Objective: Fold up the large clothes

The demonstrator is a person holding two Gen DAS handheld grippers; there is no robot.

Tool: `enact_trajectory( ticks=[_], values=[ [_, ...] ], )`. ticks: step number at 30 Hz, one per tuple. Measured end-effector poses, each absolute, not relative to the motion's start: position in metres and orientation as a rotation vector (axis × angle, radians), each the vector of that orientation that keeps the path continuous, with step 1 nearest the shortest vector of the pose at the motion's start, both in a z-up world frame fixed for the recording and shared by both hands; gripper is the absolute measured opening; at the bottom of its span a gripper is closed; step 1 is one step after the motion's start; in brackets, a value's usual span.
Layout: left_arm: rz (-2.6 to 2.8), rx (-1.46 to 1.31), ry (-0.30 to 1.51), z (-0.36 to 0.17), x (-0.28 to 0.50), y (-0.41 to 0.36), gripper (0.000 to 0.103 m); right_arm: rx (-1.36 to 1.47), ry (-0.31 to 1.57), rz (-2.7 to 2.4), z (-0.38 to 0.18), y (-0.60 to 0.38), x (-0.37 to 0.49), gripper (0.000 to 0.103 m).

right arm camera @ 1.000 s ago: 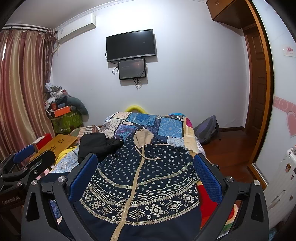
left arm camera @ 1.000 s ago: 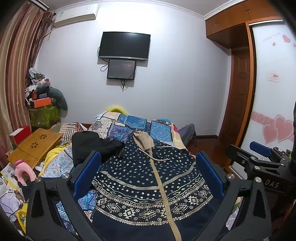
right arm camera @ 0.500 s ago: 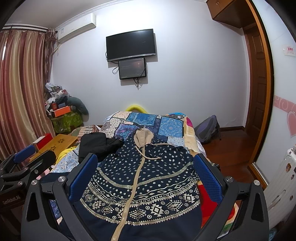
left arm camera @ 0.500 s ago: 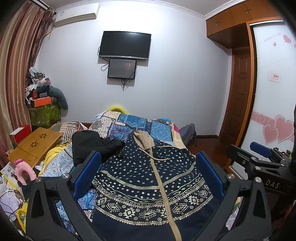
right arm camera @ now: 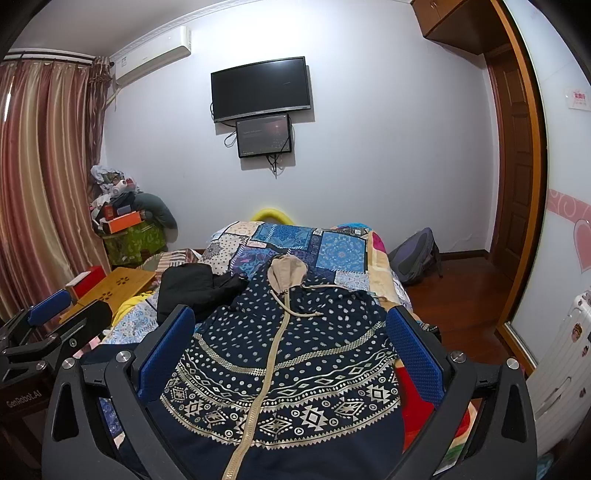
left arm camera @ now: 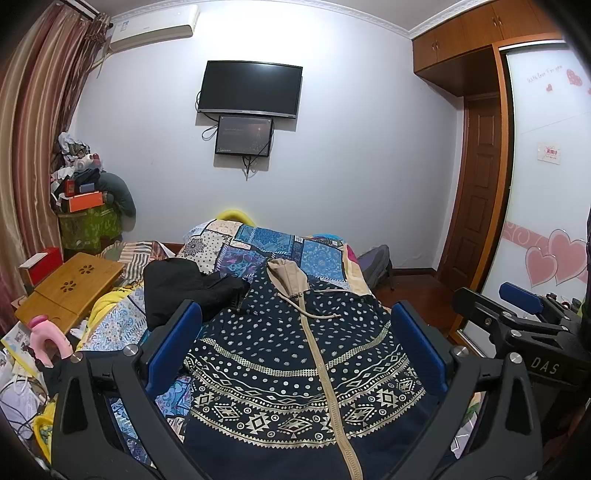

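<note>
Nothing has moved to speak of since the earlier frames: both grippers hover at the near end of the bed, and the garment lies as it did. Nearest, the left gripper (left arm camera: 295,350) stands with its two blue pads spread wide and nothing between them; the right gripper (right arm camera: 288,350) is spread just as wide and equally empty. Each shows at the edge of the other's view.

Just beyond them one navy hooded jacket (left arm camera: 291,354) lies flat, face up, on the bed (left arm camera: 280,247), its hem near, its beige hood (left arm camera: 288,273) far, and one beige zip running down the middle. Touching its far left shoulder is one black garment (left arm camera: 177,284), bunched up. A patchwork quilt covers the bed.

Left of the bed sit one low wooden table (left arm camera: 70,288) and one pink object (left arm camera: 46,339), perhaps a toy, too distorted to tell. Right of the bed, one grey backpack (right arm camera: 413,258) rests on the wooden floor.

On the far wall hang two screens, a large television (left arm camera: 249,88) with a smaller monitor (left arm camera: 243,136) just below, and one air conditioner (left arm camera: 151,29) high at the left, beside striped curtains (right arm camera: 37,184).
</note>
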State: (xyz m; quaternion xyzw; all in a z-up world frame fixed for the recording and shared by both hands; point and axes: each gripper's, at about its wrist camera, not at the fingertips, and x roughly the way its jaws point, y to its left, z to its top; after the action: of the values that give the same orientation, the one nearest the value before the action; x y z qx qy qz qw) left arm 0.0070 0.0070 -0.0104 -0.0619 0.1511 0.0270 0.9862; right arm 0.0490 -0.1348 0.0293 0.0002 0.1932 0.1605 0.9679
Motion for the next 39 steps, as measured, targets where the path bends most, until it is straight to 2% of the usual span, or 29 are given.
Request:
enact_trajectory(
  ticks=[26, 39],
  values=[
    [0.062, -0.13, 0.321, -0.015, 0.016, 0.014, 0.103, -0.001, 0.413, 0.32, 0.028, -0.136, 0.06, 0.103],
    [0.238, -0.192, 0.35, -0.028, 0.047, 0.086, 0.103, -0.032, 0.494, 0.297, 0.019, -0.123, 0.095, 0.103]
  ],
)
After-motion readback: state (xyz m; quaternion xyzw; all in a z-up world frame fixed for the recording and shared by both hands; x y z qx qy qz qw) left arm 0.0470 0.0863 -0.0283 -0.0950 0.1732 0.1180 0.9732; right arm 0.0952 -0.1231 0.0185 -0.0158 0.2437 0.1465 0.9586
